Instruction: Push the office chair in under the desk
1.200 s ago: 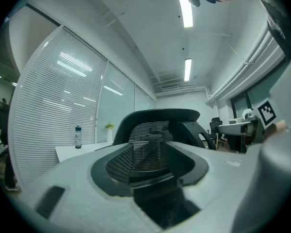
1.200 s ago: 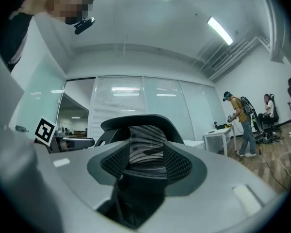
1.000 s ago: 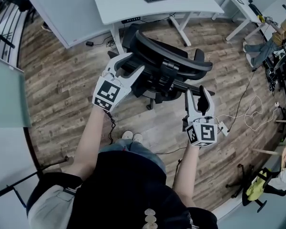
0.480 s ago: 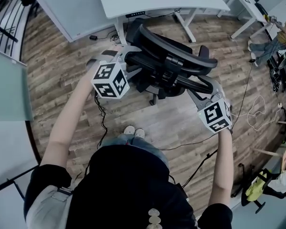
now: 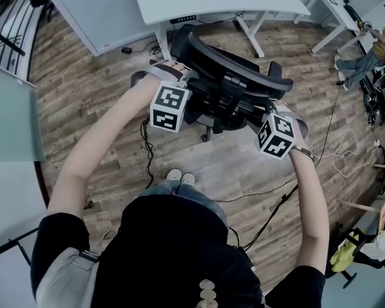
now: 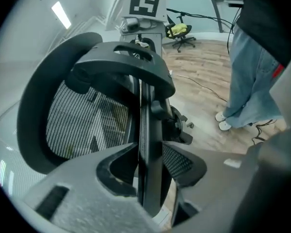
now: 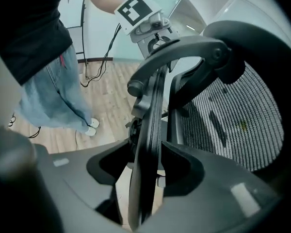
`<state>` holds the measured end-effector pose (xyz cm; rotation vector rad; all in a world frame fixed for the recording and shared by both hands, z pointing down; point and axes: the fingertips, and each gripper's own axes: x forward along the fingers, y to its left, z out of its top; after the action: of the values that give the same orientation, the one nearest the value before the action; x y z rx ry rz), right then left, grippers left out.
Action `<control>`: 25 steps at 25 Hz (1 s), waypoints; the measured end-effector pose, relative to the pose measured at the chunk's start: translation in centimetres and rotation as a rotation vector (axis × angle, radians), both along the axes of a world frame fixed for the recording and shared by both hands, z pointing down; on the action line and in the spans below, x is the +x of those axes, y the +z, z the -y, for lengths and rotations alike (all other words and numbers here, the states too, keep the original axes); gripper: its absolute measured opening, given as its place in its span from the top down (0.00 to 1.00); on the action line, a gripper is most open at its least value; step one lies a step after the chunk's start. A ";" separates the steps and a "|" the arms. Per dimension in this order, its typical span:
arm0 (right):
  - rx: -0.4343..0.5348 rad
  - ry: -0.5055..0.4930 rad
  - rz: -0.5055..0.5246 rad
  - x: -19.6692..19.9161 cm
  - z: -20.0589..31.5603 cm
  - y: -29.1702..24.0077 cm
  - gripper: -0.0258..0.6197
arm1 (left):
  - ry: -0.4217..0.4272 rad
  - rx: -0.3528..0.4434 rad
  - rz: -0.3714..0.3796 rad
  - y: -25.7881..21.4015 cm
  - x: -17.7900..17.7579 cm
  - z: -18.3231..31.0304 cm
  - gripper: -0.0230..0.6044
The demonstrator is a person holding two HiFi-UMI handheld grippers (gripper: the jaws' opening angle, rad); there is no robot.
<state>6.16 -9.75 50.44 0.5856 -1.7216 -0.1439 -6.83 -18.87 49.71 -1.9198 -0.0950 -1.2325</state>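
While the white desk [image 5: 179,5] stands at the far edge of the wooden floor [image 5: 83,108], the office chair [image 5: 212,111] sits just in front of it, not yet tucked under. Left gripper [image 6: 148,166] and right gripper [image 7: 148,166] are each clamped on a side rim of the backrest [image 5: 234,63]. Judged step: grip secured, push pending. The next move calls for an even forward shove from both sides, keeping the chair straight between the desk legs [image 5: 251,34].

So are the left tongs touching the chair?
Touching. The left gripper view shows the left tongs clamped on the thin edge of the office chair back.
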 end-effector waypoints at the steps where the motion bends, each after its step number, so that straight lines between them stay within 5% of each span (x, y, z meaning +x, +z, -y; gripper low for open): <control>1: -0.014 -0.004 -0.015 0.1 0.1 0.4 0.63 | 0.005 0.007 0.015 0.3 0.1 0.1 0.69; 12: -0.026 -0.068 -0.117 0.4 1.0 2.3 0.72 | -0.015 0.011 0.102 1.3 0.6 0.2 0.74; 25: -0.013 -0.006 -0.003 0.7 1.8 2.3 0.81 | -0.066 -0.072 0.132 1.5 0.9 0.7 0.76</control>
<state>6.88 -11.52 52.72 0.5702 -1.7205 -0.1379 -5.94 -19.59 51.18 -1.9149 -0.1481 -1.4177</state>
